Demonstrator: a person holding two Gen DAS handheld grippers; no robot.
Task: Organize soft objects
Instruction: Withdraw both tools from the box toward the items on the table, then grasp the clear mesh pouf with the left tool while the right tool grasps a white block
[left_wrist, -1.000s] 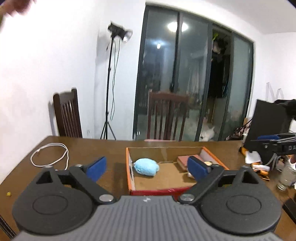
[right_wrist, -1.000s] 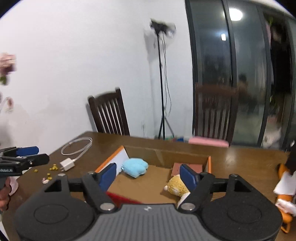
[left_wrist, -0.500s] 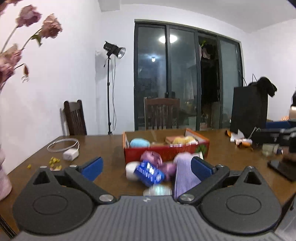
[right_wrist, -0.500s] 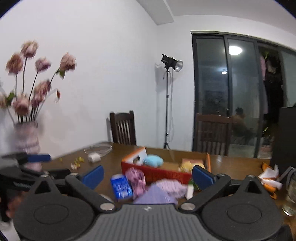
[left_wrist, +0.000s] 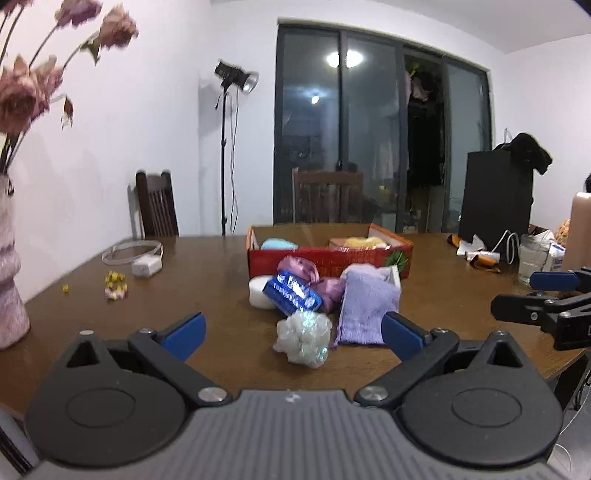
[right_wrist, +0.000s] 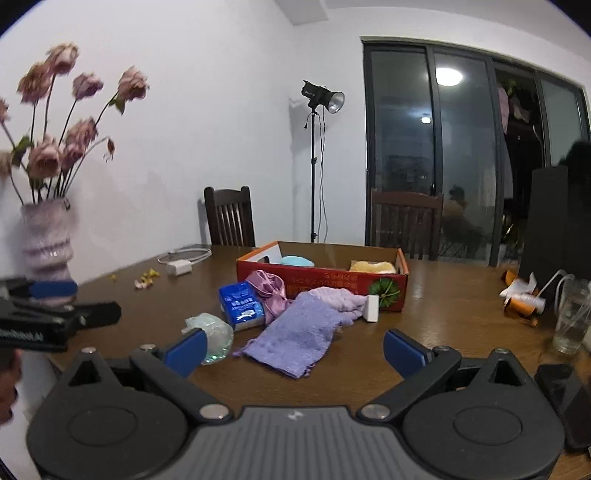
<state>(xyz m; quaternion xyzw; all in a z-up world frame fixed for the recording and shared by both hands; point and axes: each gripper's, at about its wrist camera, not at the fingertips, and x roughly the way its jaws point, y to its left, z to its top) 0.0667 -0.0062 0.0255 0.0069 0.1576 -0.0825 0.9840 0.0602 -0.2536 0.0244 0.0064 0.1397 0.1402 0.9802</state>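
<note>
- A lilac towel (right_wrist: 301, 334) lies flat on the wooden table (right_wrist: 443, 317), just ahead of the right gripper (right_wrist: 293, 349) and between its two blue pads; no pad touches it.
- The right gripper's jaws have just been opening and now stand spread wide, holding nothing.
- Ahead-left of that gripper, just beyond its left pad, sits a pale mesh bath puff (right_wrist: 212, 334); past it lie a blue tissue pack (right_wrist: 242, 304) and a bunched purple satin cloth (right_wrist: 271, 290).
- Farther ahead stands the red cardboard box (right_wrist: 332, 282), with a light blue plush (right_wrist: 297, 260) and a yellow plush (right_wrist: 373, 266) inside.
- The left gripper (left_wrist: 293, 332) is also spread wide and empty; the puff (left_wrist: 303, 341) lies between its pads, touching neither, with the towel (left_wrist: 367, 308) just ahead to its right.
- Far to its left stands a vase of pink flowers (left_wrist: 9, 266); a white charger (left_wrist: 147, 265) lies ahead-left.
</note>
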